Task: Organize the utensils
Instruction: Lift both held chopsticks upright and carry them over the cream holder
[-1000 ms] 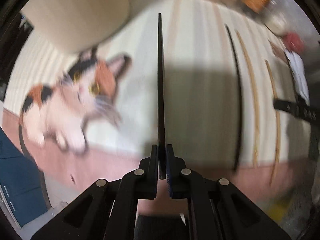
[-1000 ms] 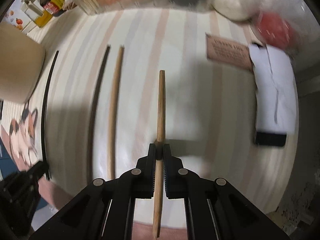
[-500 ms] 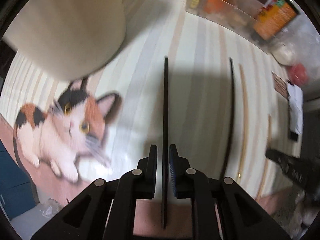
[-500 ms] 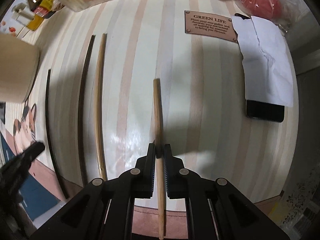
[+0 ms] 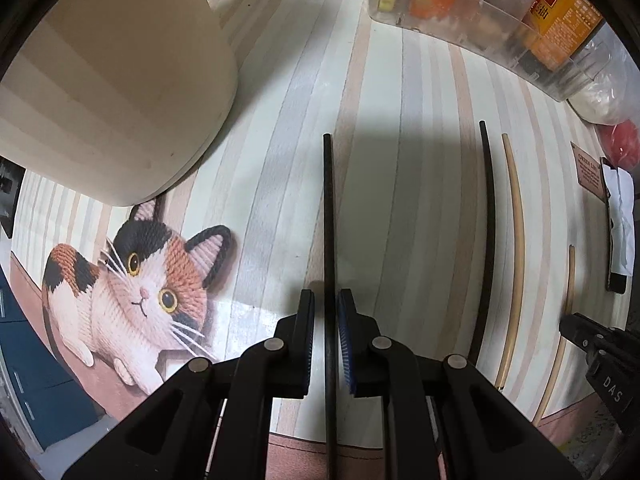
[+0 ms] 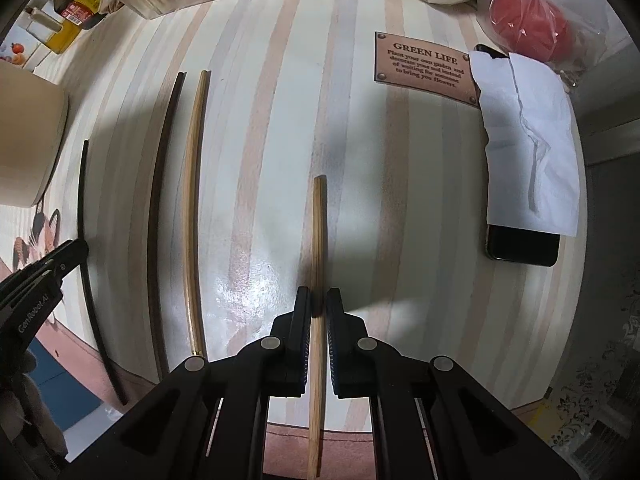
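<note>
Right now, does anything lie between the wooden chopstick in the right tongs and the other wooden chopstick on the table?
Nothing visible does. Between the held wooden chopstick and the lying wooden chopstick there is only bare striped tablecloth. The black chopstick lies beyond the lying one, on its far side.

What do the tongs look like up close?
Both tongs are black. The left tongs have two flat fingers with blue ridged pads inside, joined by angled black bars with round silver pins. The right tongs look the same. White letters, "GenRobot.AI", run along the left tongs' side, as the right view shows. No cables or sleeves show.
</note>
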